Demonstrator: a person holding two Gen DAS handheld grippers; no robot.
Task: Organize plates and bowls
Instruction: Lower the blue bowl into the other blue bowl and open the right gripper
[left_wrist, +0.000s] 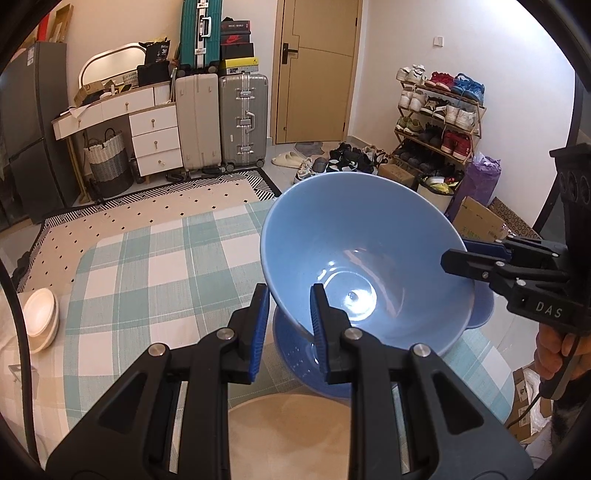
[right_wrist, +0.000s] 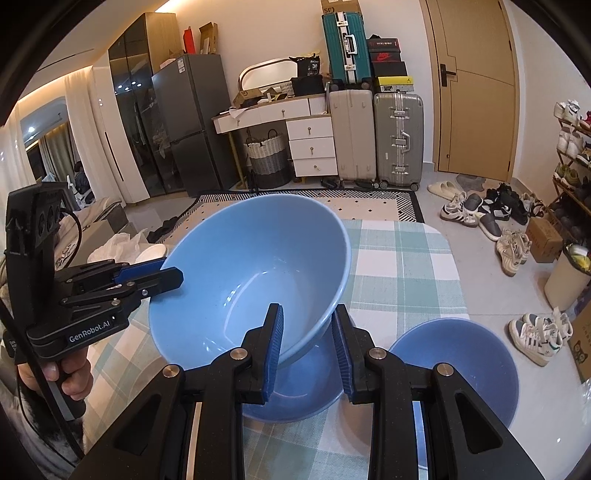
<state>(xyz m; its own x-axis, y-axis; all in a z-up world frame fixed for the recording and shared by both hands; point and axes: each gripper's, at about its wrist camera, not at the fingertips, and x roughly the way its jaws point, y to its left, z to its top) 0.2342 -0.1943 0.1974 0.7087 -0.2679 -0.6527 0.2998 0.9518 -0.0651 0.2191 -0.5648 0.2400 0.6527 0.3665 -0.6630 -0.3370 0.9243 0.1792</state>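
Two tongs pinch one glossy, pale-blue, deep bowl (left_wrist: 362, 251) by its rim.

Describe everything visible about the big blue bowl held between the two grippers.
The big blue bowl is light blue, glossy, ceramic-looking and empty, with a wide round rim and a small flat bottom showing glare. It is tilted, above a second blue bowl on the checked tablecloth; contact between the two is unclear. The left gripper is shut on its rim on one side, and the right gripper on the opposite side. A third blue bowl sits apart beside it.
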